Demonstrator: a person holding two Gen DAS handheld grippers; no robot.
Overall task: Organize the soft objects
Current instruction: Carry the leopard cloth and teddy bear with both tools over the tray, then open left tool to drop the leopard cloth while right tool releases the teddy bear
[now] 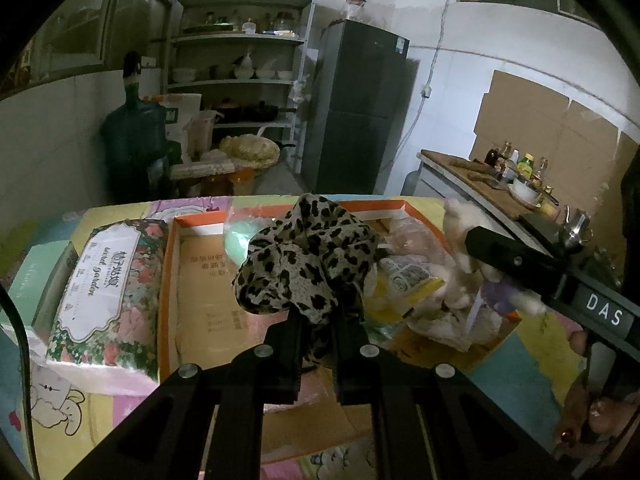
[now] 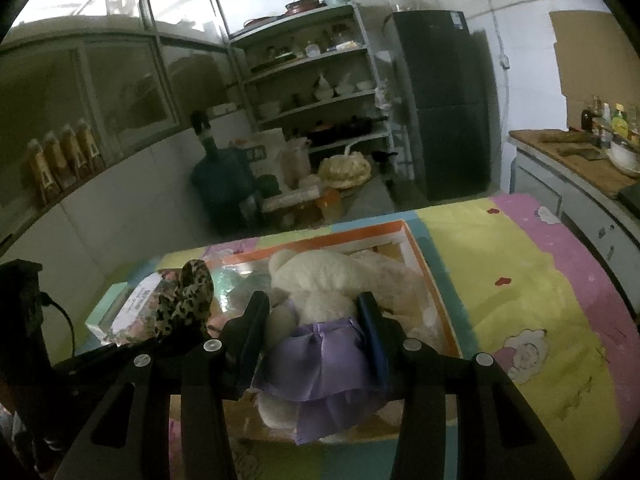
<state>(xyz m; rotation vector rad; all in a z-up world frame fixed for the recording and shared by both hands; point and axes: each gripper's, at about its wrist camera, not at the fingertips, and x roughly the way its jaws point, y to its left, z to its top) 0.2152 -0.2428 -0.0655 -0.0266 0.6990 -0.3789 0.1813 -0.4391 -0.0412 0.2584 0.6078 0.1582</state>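
Over the cardboard tray, left jaws pinch crumpled leopard-print cloth, right jaws clamp fluffy bear.

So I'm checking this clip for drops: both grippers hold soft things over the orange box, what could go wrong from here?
1. The left gripper pinches only a fold of the leopard-print cloth; it may slip out.
2. The right gripper holds the white teddy bear at its slippery-looking purple skirt; it could slide.
3. The orange box already looks crowded, so things may spill.
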